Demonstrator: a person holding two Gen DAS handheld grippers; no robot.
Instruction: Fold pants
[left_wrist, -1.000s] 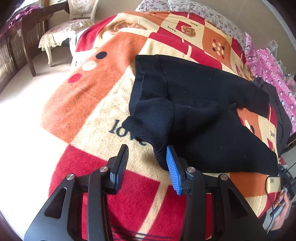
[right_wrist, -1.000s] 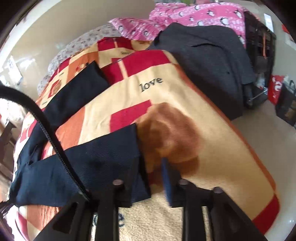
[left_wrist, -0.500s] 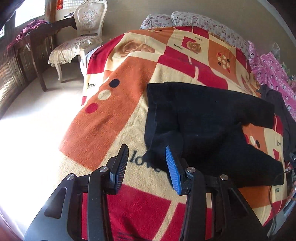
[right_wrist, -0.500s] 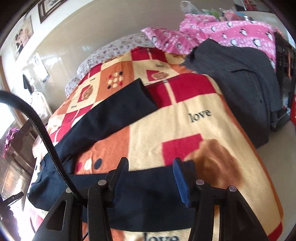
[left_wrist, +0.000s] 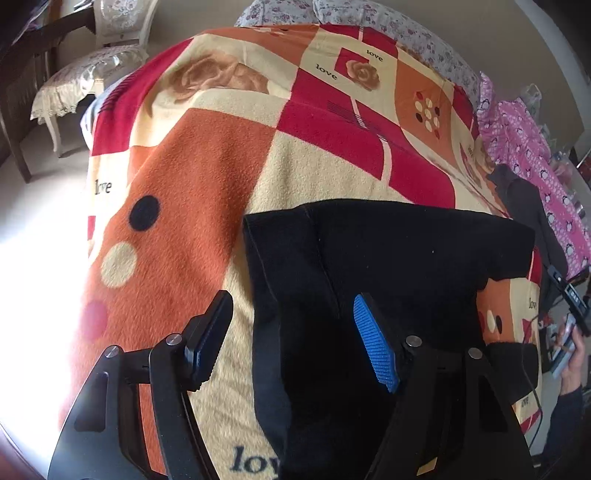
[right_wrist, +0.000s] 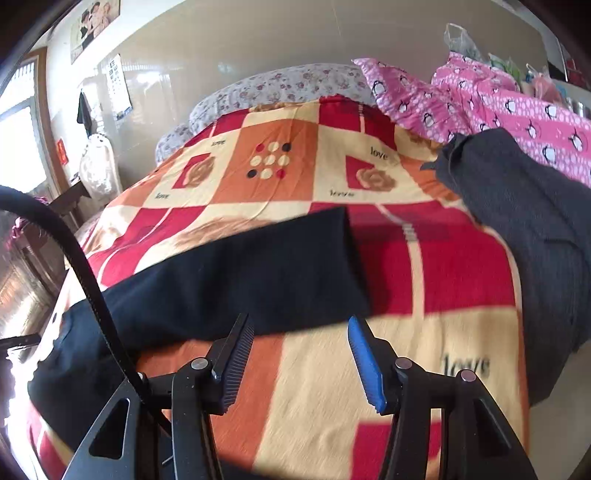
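Black pants (left_wrist: 388, 266) lie spread on the patterned blanket (left_wrist: 207, 177), waistband toward the left of the left wrist view. My left gripper (left_wrist: 291, 332) hovers over the waist edge. Its jaws are opening and the pads press on nothing; the cloth lies beneath them. In the right wrist view one black pant leg (right_wrist: 258, 273) stretches across the blanket (right_wrist: 424, 332), its hem just beyond my right gripper (right_wrist: 301, 354). That gripper's jaws are opening too, with only blanket between the fingers.
A dark grey garment (right_wrist: 517, 229) and pink penguin-print bedding (right_wrist: 498, 107) lie along the bed's right side. A chair (left_wrist: 96, 66) stands by the far left corner. A hand with a phone (left_wrist: 565, 350) shows at the bed's right edge. A black cable (right_wrist: 74, 258) crosses the right wrist view.
The left gripper moved from beside the rumpled waist corner to over the waist, now flat, and its jaws widened. The right gripper lifted off the near leg's hem, moved toward the far leg and widened.
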